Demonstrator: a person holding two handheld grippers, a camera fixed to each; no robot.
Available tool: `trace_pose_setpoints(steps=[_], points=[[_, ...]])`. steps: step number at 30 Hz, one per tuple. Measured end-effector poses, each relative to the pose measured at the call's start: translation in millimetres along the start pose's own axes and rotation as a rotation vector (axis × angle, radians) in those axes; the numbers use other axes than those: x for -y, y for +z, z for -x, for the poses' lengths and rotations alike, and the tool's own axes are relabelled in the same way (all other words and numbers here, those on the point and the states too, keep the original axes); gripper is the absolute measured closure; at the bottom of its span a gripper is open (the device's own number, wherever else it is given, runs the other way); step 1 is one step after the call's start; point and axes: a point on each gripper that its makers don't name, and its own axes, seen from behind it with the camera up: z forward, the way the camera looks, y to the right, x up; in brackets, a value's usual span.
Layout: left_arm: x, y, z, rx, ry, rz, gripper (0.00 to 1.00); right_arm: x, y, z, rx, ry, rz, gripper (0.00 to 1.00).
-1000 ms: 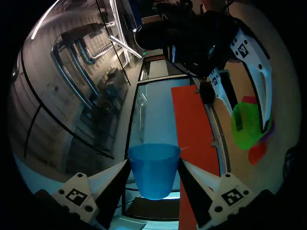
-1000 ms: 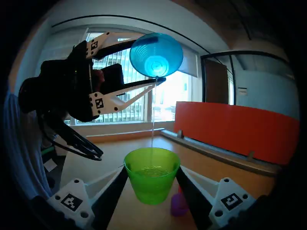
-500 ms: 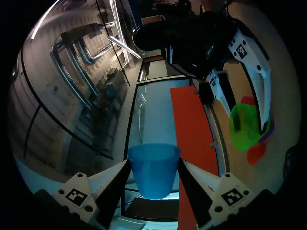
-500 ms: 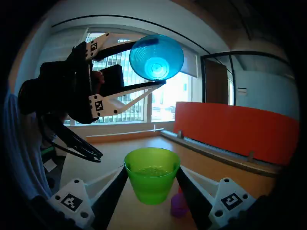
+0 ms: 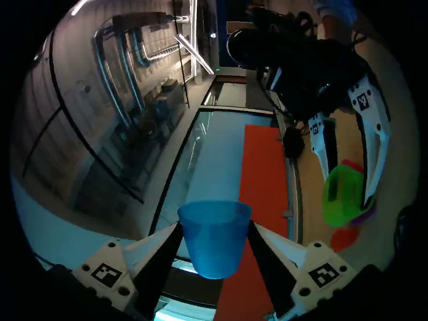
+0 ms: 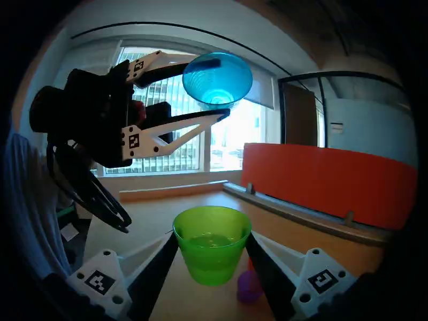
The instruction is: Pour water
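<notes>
The left gripper [image 5: 215, 231] is closed on the blue cup [image 5: 214, 249], both fingers pressing its sides. In the right gripper view that cup hangs tipped over, high above, with its mouth turned toward the camera. The right gripper [image 6: 212, 243] clamps the green cup [image 6: 212, 265] upright between its fingers, water [image 6: 212, 242] lying inside it, over the wooden table [image 6: 155, 219], with a small purple object [image 6: 247, 286] just beside the cup's base and an orange panel [image 6: 331, 182] along the table's far edge.
</notes>
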Motion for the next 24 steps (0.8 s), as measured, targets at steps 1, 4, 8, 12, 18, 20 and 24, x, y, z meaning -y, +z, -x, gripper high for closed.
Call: trace_pose_setpoints(steps=[1,4,8,12,18,20,24], points=[[-1.5,0.6,1,0.005,-0.032,0.005,0.16,0,0.0,0,-0.001,0.001,0.001,0.11],[-5.5,2.4,6,0.02,-0.136,0.019,0.16,0,-0.2,-1,-0.003,0.002,0.002,0.11],[-7.8,4.1,13,0.035,-0.268,0.034,0.16,-1,-0.4,-1,-0.005,0.003,0.004,0.11],[-7.9,5.0,17,0.043,-0.372,0.042,0.16,-1,-0.4,-1,-0.008,0.004,0.008,0.11],[-7.3,3.0,16,0.046,-0.524,0.058,0.16,-1,-2.4,-2,-0.014,0.006,0.009,0.11],[-5.7,2.9,16,0.045,-0.572,0.06,0.16,-1,-3.5,-3,-0.015,0.006,0.01,0.11],[-4.2,4.4,18,0.048,-0.671,0.065,0.16,-2,-4.9,-4,-0.021,0.007,0.015,0.11]])
